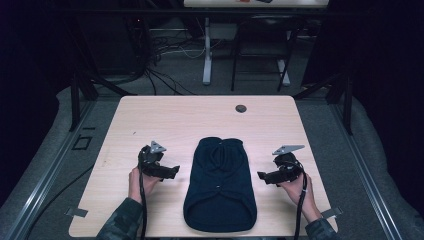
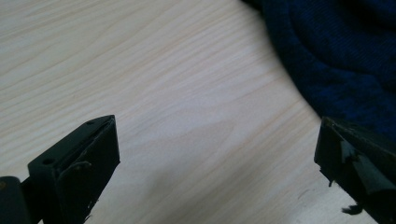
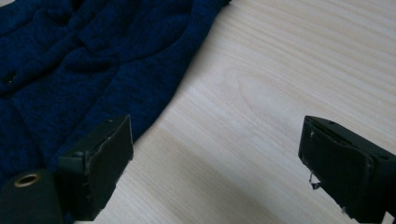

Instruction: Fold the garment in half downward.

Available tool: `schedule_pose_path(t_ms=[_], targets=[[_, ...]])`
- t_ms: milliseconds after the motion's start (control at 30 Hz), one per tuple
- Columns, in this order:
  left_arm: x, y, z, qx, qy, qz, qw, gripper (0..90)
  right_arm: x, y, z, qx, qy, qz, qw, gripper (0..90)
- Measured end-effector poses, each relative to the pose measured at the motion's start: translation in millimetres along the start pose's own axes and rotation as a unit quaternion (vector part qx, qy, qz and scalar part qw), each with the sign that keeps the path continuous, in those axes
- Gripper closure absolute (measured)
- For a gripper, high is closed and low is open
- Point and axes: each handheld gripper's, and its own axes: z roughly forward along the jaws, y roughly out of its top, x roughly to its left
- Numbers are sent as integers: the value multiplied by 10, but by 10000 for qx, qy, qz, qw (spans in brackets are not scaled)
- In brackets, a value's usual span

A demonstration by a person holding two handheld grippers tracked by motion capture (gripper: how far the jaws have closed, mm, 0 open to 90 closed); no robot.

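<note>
A dark navy knitted garment [image 1: 219, 182] lies folded lengthwise on the middle of the light wood table [image 1: 150, 120], its wide hem toward the near edge. My left gripper [image 1: 172, 171] hovers just left of it, jaws wide apart over bare wood, with the knit [image 2: 336, 56] at the upper right of the left gripper view. On the other side my right gripper [image 1: 262, 176] points at the cloth's edge, also open, and the knit [image 3: 93, 56] fills the upper left of the right gripper view. Neither gripper holds anything.
A small dark round cap [image 1: 241, 108] sits in the tabletop near the far edge. Beyond the table stand another desk's legs [image 1: 207, 50], a black frame and loose cables on grey floor. Bare wood lies on both sides of the garment.
</note>
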Motion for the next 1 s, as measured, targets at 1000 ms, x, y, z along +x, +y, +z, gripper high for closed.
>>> schedule_pose_path(t_ms=[1000], targets=[[-145,766,458,98,-443,284,9986,2,-60,650,321,286,370,-63,9989,86]])
